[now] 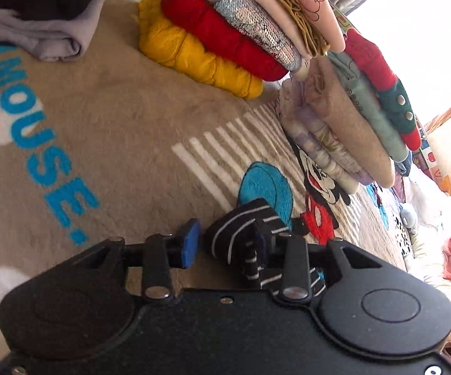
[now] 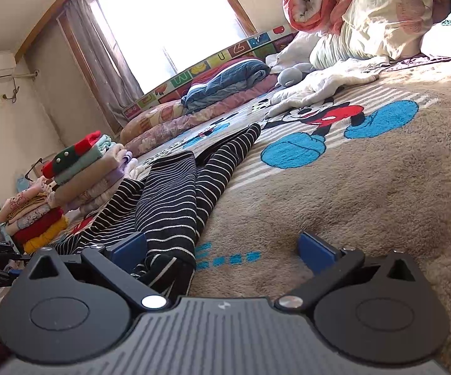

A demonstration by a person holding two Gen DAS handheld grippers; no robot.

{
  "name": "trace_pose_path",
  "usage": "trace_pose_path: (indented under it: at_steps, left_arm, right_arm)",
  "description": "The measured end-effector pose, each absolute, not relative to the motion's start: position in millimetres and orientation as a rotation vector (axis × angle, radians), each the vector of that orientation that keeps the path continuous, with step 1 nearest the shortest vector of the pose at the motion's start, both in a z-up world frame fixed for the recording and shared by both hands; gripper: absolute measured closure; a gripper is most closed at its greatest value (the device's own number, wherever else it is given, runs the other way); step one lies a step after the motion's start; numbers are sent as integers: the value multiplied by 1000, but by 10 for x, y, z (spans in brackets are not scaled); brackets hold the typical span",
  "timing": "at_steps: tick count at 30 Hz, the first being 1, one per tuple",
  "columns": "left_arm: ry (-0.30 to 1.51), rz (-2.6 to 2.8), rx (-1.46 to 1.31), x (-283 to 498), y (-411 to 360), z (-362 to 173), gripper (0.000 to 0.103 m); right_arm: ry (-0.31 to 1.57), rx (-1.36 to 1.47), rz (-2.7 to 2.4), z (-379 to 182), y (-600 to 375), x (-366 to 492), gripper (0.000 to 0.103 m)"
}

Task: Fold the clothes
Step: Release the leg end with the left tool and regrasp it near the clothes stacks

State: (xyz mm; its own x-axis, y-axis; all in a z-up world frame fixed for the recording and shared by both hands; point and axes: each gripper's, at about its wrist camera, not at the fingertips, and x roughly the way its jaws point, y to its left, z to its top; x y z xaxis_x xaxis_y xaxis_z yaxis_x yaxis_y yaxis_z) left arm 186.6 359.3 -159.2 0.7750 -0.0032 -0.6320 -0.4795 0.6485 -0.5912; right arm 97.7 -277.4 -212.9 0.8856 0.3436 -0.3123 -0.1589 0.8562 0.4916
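A black garment with thin white stripes (image 2: 175, 193) lies stretched out on the beige Mickey Mouse blanket (image 2: 366, 187). My right gripper (image 2: 222, 250) is open and low over the blanket, with the garment's near end lying against its left finger (image 2: 130, 245). In the left wrist view my left gripper (image 1: 225, 243) is open, and a bunched part of the striped garment (image 1: 241, 228) drapes over its right finger. The left blue pad (image 1: 191, 242) is bare.
Two stacks of folded clothes stand on the blanket: a yellow and red topped stack (image 1: 213, 40) and a beige stack with a red and green top (image 1: 350, 118). A grey garment (image 1: 38, 34) lies far left. Pillows and quilts (image 2: 366, 9) sit by the window.
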Motion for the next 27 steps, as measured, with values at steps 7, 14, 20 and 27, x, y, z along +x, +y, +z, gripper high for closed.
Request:
trace_pose_path:
  at_steps: [7, 14, 20, 27]
  left_arm:
    - [793, 228, -681, 2241, 3599, -1581, 68]
    - [627, 59, -335, 2193, 3303, -1182, 98]
    - [624, 29, -213, 2098, 3206, -1107, 84]
    - [756, 159, -417, 2048, 3547, -1266, 78]
  right_arm:
    - [402, 472, 274, -2121, -2774, 983, 0]
    - [404, 470, 274, -2120, -2772, 981, 0]
    - [405, 468, 273, -2116, -2771, 979, 0]
    - [405, 467, 275, -2119, -2764, 973, 0]
